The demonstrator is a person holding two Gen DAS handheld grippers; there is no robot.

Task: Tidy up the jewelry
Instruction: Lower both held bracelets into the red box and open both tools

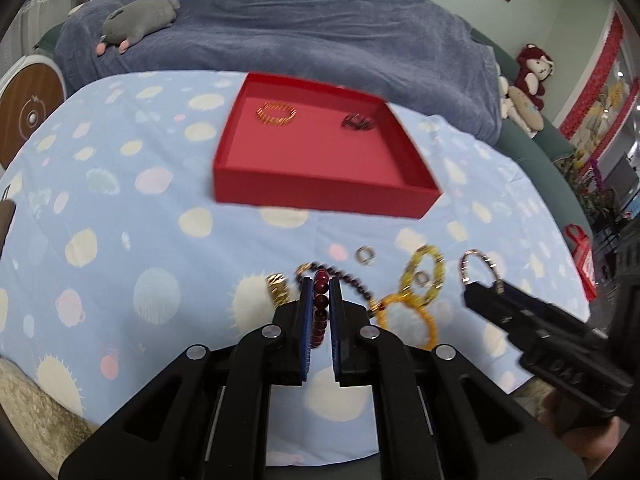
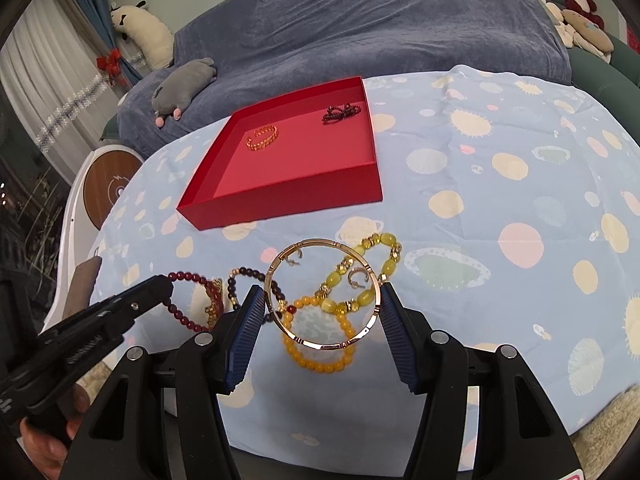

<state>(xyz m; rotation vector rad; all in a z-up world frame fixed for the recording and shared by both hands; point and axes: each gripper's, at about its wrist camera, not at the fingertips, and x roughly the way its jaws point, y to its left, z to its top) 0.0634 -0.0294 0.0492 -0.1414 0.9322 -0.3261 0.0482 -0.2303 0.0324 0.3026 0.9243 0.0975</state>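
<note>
While the left gripper (image 1: 320,286) has its blue fingers (image 1: 306,320) squeezed tight on a string of dark red beads (image 1: 321,304), the beads hang down between the fingers, and the right wrist view shows the rest of that loop just above the worktop (image 2: 500,200). A blue cloth with pale spots and little planets covers the worktop.

A gold ring (image 1: 278,289) lies just left of the left gripper. A dark purple bead bracelet (image 1: 352,280) curves away on its right. Next come an orange bead bracelet (image 2: 320,344) and a yellow-green bead bracelet (image 2: 360,276), which touch each other. Two small hoop earrings (image 1: 366,255) lie near them, one inside the yellow-green loop.

Farther right, the right gripper (image 2: 320,312) has its fingers (image 2: 248,328) set at a middle width, pressing on both sides of a thin rose-gold bangle (image 2: 324,294). The bangle stands up between them.

Behind all this sits a red box (image 1: 320,196) with no lid. A gold bracelet (image 1: 276,114) lies at its back left and a dark bracelet (image 1: 358,121) at its back right, well apart.

A grey soft toy (image 1: 136,24) lies on the blue blanket (image 1: 320,32) behind the worktop. There are pale marks on the side of each gripper, but they are too blurred to read.
</note>
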